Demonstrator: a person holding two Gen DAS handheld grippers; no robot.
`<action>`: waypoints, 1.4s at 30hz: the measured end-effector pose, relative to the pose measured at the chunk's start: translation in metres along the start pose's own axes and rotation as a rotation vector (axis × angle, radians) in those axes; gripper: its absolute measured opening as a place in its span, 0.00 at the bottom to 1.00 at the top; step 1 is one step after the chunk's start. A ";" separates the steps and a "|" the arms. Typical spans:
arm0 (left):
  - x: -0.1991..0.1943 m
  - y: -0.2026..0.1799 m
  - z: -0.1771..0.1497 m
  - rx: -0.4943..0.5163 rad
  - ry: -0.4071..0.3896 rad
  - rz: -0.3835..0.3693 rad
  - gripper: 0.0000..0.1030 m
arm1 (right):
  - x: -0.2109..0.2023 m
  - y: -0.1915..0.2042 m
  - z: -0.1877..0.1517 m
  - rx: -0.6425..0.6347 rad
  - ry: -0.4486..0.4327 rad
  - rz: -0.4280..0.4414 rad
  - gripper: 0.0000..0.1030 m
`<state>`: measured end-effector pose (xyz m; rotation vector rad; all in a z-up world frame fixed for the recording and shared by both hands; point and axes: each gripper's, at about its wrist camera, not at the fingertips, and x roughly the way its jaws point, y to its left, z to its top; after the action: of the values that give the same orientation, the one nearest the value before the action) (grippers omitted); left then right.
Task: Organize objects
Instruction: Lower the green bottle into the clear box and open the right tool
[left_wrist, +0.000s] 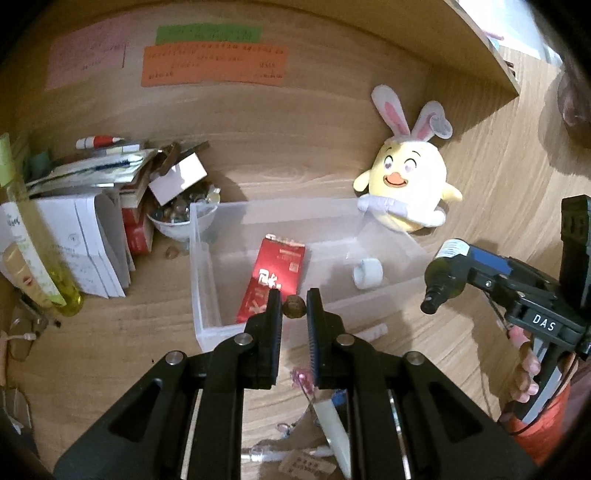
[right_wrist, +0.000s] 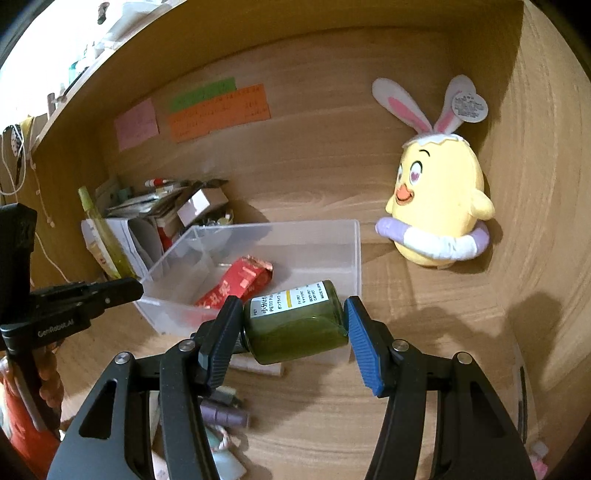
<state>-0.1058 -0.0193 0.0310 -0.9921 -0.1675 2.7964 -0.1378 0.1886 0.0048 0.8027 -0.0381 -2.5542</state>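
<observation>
A clear plastic bin stands on the wooden desk; it also shows in the right wrist view. Inside lie a red packet and a small white cap. My left gripper is shut on a small brown nut-like ball above the bin's front part. My right gripper is shut on a dark green bottle with a white label, held sideways near the bin's front right corner. The bottle also shows in the left wrist view.
A yellow chick plush with bunny ears sits behind the bin's right end. Papers, boxes and a bowl of small items crowd the left. A yellow-green bottle leans at far left. Small tubes and tags lie in front.
</observation>
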 end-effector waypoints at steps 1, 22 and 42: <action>0.001 0.000 0.002 -0.001 -0.002 0.001 0.12 | 0.002 0.000 0.003 -0.001 -0.002 0.002 0.52; 0.060 0.020 0.011 -0.043 0.096 0.008 0.12 | 0.063 0.008 0.022 -0.049 0.048 -0.049 0.52; 0.063 0.015 0.007 -0.020 0.091 0.026 0.38 | 0.099 0.017 0.010 -0.094 0.155 -0.093 0.51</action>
<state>-0.1606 -0.0223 -0.0050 -1.1322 -0.1716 2.7710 -0.2080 0.1295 -0.0373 0.9837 0.1715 -2.5494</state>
